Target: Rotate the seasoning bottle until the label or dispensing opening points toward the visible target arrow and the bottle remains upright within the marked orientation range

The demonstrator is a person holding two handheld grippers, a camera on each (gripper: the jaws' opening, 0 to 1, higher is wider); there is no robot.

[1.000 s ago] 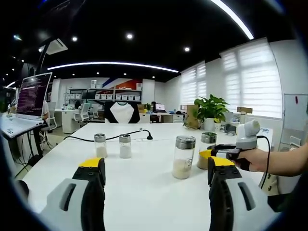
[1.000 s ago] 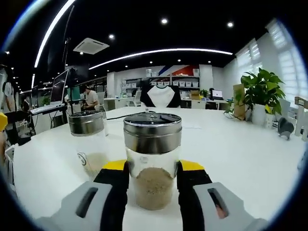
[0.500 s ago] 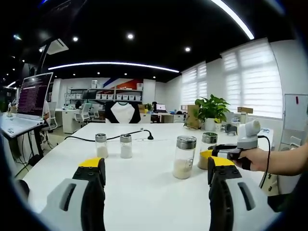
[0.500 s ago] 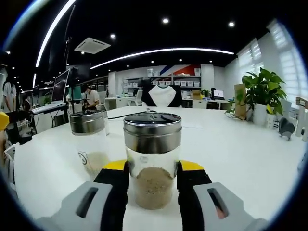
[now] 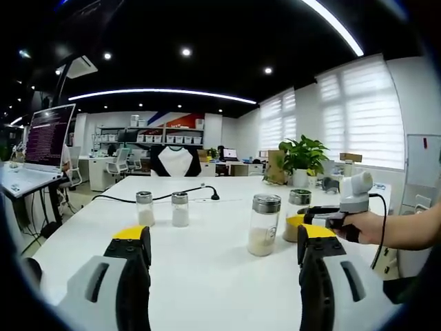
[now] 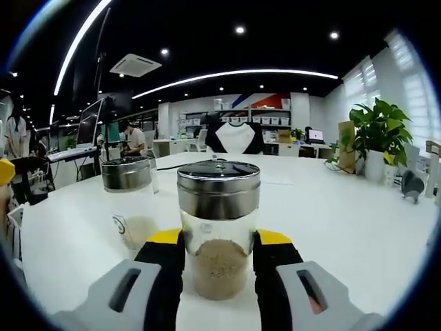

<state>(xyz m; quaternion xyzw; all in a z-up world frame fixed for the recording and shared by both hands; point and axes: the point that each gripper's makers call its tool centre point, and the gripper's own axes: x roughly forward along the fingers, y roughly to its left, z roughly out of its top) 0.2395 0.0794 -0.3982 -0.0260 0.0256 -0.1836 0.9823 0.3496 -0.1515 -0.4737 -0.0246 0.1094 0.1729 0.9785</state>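
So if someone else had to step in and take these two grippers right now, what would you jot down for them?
Right gripper: shut on the glass seasoning bottle with a metal lid and brown powder, which stands upright on the white table.
Left gripper: open, holding nothing, hovering above the table.
A second metal-lidded glass bottle with pale powder stands just beside the held one; two small shakers stand further back.
Done: the bottle is gripped.
Left: turn it toward the target arrow, keeping it upright. I cannot spot an arrow or a label on it in either view, so find those first.
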